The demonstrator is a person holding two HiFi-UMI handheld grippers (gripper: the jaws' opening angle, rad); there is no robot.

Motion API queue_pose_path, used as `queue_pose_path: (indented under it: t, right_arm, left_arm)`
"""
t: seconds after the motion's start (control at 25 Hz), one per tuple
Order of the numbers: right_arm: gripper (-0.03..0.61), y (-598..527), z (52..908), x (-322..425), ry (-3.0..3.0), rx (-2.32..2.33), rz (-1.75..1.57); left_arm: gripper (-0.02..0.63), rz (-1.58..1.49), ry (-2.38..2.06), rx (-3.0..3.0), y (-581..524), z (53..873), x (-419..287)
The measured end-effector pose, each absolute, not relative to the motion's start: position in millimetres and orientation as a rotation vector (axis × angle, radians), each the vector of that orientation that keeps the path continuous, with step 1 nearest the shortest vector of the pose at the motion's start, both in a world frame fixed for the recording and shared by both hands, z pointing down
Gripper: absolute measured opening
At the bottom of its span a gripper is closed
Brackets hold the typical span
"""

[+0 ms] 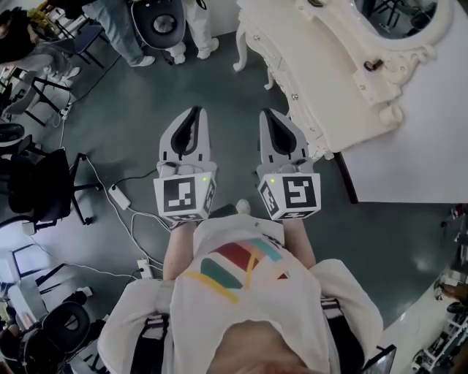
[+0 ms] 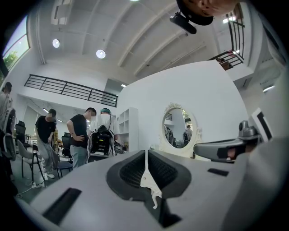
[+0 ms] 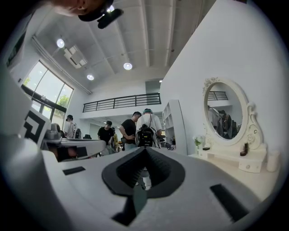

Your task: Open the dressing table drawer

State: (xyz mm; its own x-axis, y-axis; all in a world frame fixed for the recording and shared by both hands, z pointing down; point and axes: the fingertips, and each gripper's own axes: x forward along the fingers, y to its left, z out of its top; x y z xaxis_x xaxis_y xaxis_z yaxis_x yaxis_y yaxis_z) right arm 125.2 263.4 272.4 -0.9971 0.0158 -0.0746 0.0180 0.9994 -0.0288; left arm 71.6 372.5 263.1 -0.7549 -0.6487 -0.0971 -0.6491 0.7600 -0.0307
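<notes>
Over the grey floor (image 1: 219, 73), a white dressing table (image 1: 329, 66) fills the upper right, while mid-frame the left gripper (image 1: 194, 111) and right gripper (image 1: 266, 114) keep their jaws closed, empty.

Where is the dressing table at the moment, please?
The dressing table stands at the head view's upper right, just right of the right hand-held gripper, with its oval mirror on top.

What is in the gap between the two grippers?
Only bare grey floor. The head view shows it as a strip between the left gripper and the right gripper, with nothing lying on it.
</notes>
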Motion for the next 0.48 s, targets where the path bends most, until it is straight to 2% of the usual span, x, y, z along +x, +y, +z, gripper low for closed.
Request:
queue_pose_path:
  t: [0.48]
  right_arm:
    - [0.0, 231, 274, 118, 3.051, 0.026, -0.065]
  left_arm:
    - [0.018, 0.022, 2.806, -1.088, 344, 264, 55]
